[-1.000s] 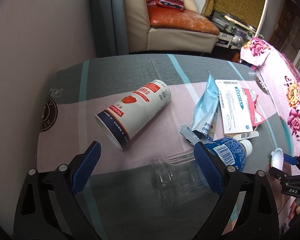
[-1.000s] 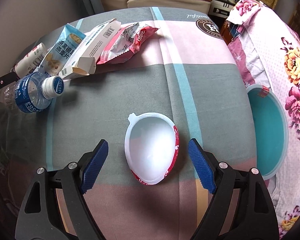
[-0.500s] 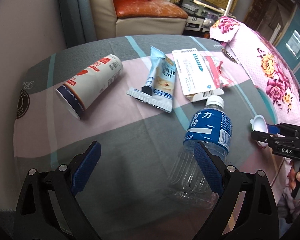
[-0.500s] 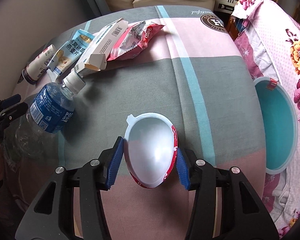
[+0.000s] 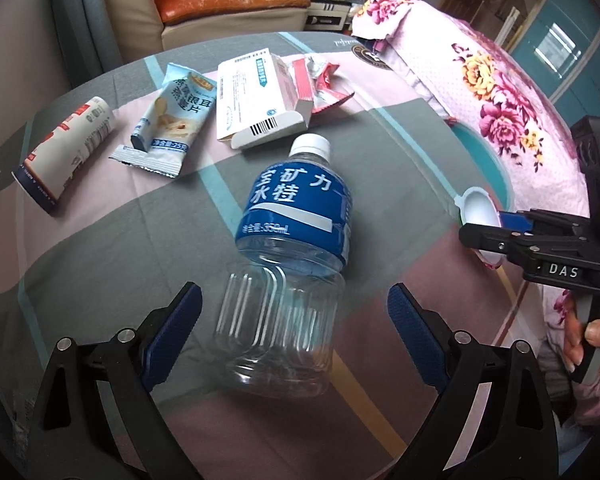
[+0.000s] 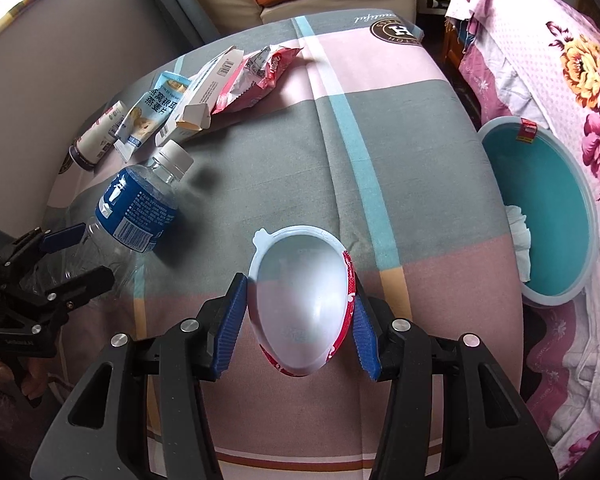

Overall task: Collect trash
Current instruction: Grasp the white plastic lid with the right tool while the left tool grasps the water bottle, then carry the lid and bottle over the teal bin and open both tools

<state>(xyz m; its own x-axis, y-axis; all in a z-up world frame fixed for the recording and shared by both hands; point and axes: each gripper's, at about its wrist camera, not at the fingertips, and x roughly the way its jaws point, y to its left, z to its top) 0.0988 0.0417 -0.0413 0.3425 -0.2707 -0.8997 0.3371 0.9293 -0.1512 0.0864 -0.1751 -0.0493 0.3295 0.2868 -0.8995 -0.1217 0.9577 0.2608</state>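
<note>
We see a clear, ribbed plastic bottle (image 5: 288,280) with a glossy blue label, a smooth white plastic cup (image 6: 304,300), a matt paper box (image 5: 256,96), crinkly foil wrappers (image 5: 172,120) and matt woven cloth (image 6: 400,140) over the bed.

Soft daylight, faint shadows, sharp focus, fisheye-bent edges, dark corners.

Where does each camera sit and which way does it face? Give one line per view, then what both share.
Left wrist: on the left gripper, facing steeply down at the clear water bottle lying between its open jaws; the person's other hand shows at right.
Right wrist: on the right gripper, facing steeply down at the white cup clamped in its jaws, with the teal basin at right.
Shared: the bottle, the cup, the wrappers and carton on the striped tablecloth, and each other's gripper.
</note>
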